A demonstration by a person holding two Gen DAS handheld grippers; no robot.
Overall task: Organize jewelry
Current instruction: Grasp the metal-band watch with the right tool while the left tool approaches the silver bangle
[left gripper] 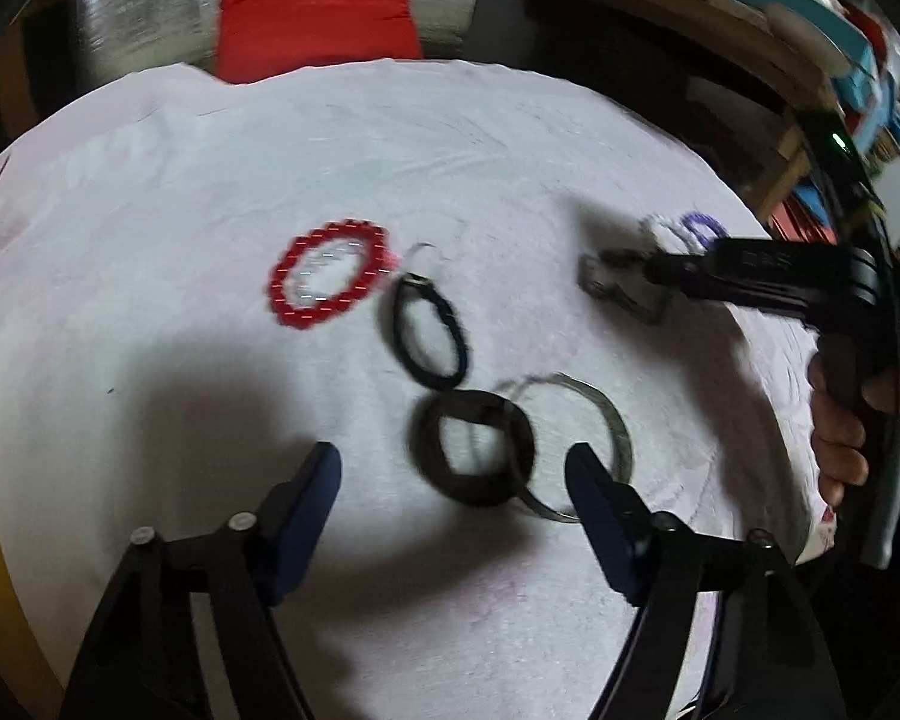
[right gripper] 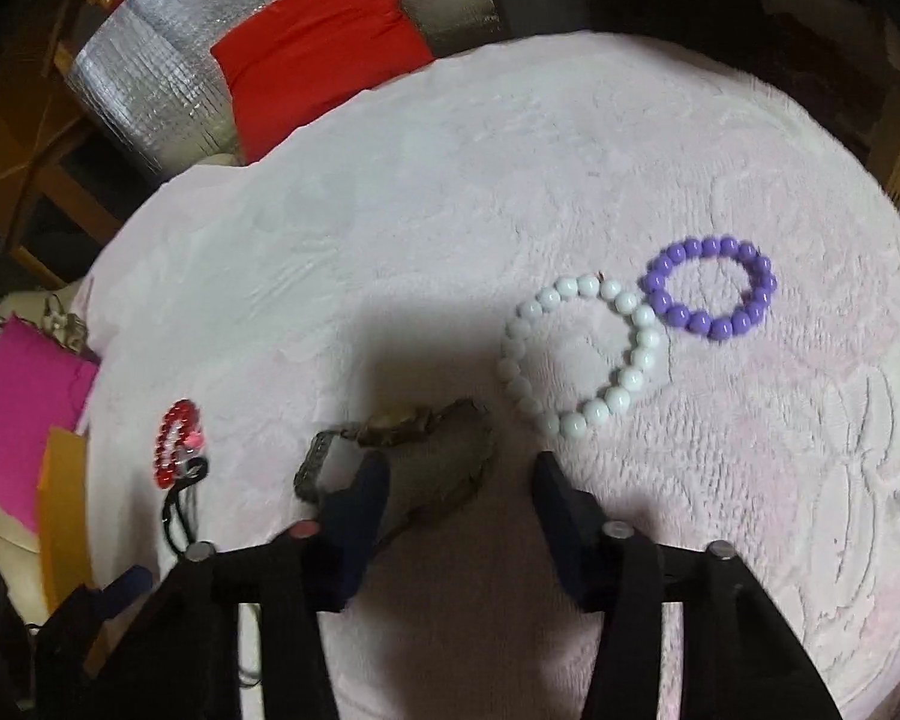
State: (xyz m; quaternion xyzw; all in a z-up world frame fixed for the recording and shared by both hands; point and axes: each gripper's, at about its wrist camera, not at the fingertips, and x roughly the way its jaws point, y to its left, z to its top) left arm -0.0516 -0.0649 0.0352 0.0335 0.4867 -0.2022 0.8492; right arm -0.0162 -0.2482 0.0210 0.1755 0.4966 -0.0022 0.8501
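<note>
A: Nearest item, left wrist view: left gripper (left gripper: 453, 468), jaws spread, nothing between the pads. Its right finger overlaps the thin metal bangle (left gripper: 594, 414), though contact cannot be told.

B: Entered. What lies beside that?

A: Dark wide ring (left gripper: 471, 450), overlapping the bangle, toward the near edge of the pink cloth (left gripper: 210, 180). Beyond it, black band (left gripper: 427, 339); further in, red bead bracelet (left gripper: 328, 276).

B: Right side?

A: Right gripper (right gripper: 462, 480), jaws partly spread, empty. Grey-brown watch-like piece (right gripper: 417, 450) lies by its left finger, not pinched; whether the pad touches it I cannot tell.

B: Remaining stock?

A: White bead bracelet (right gripper: 579, 354) and purple bead bracelet (right gripper: 711, 288), touching each other, toward the right edge of the cloth.

B: Hazards?

A: First, the ring and bangle overlap, so closing on one could drag or lift the other. Second, the thin bangle may slip off the pads on soft plush. Third, the watch strap is floppy; an off-centre pinch could let it swing into the white beads.
</note>
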